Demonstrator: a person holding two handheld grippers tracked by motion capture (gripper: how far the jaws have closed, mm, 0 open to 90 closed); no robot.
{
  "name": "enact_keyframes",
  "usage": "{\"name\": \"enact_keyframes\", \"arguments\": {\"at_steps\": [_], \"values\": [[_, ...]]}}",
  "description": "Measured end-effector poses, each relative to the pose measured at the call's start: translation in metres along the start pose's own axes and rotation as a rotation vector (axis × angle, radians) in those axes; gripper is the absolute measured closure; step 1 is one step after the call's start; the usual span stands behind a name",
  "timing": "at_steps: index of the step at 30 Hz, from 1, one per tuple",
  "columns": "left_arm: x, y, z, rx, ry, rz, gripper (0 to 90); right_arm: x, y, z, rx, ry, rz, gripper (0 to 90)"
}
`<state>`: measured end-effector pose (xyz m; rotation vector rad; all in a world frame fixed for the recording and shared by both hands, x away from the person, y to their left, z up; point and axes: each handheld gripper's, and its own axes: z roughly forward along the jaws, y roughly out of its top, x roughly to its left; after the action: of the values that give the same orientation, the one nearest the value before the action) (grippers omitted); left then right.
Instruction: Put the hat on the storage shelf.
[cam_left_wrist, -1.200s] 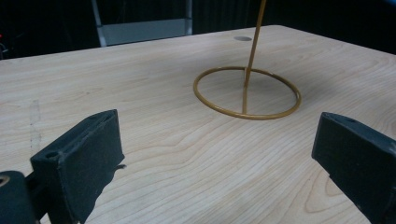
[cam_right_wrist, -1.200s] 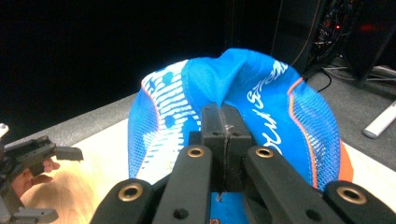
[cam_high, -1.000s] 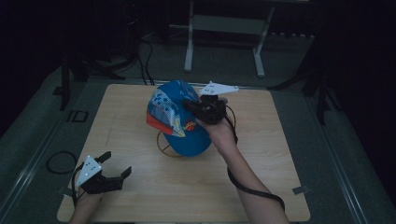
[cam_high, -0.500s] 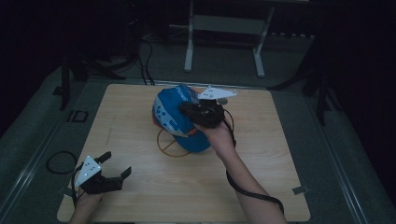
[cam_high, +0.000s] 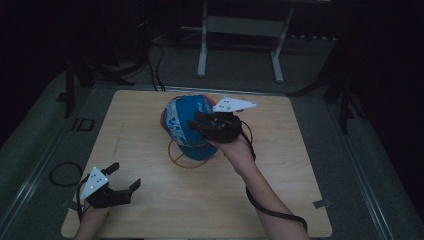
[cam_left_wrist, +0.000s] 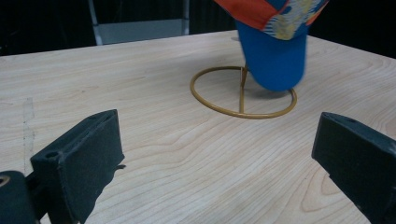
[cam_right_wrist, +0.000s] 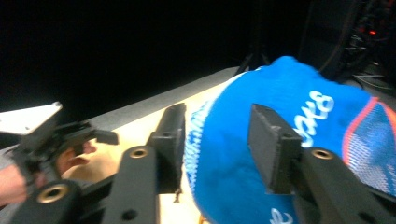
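Cap (cam_high: 186, 126) over wire stand (cam_high: 182, 156), right gripper (cam_high: 200, 122) gripping its crown.

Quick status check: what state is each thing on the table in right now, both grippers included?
Blue cap: sitting on the stand, right gripper's jaws closed on its fabric.
Gold wire stand: upright on the table, ring base flat, cap on top.
Right gripper: shut on the blue cap.
Left gripper: open, empty, low over the table's near left corner.
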<state>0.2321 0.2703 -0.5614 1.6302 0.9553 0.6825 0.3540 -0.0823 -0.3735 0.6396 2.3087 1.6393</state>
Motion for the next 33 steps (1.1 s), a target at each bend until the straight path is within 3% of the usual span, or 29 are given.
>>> {"name": "enact_keyframes", "arguments": {"at_steps": [3, 5, 12, 14, 22, 33], "values": [[0.000, 0.000, 0.000, 0.000, -0.005, 0.003, 2.2, 0.008, -0.007, -0.003, 0.004, 0.036, -0.021, 39.1], [-0.001, 0.000, 0.000, 0.002, -0.005, 0.010, 2.2, 0.009, -0.009, -0.004, 0.004, 0.053, -0.027, 38.2], [-0.001, -0.001, 0.001, 0.002, -0.006, 0.005, 2.2, 0.019, -0.035, -0.003, 0.041, 0.160, -0.037, 17.9], [-0.001, -0.001, 0.001, 0.003, -0.006, 0.006, 2.2, 0.020, -0.042, -0.001, 0.047, 0.175, -0.018, 17.9], [-0.001, -0.001, 0.001, 0.004, -0.010, 0.008, 2.2, 0.023, -0.067, 0.001, 0.079, 0.194, -0.087, 14.2], [-0.002, -0.002, 0.001, 0.009, -0.012, 0.013, 2.2, 0.020, -0.096, -0.005, 0.122, 0.207, -0.103, 14.2]]}}
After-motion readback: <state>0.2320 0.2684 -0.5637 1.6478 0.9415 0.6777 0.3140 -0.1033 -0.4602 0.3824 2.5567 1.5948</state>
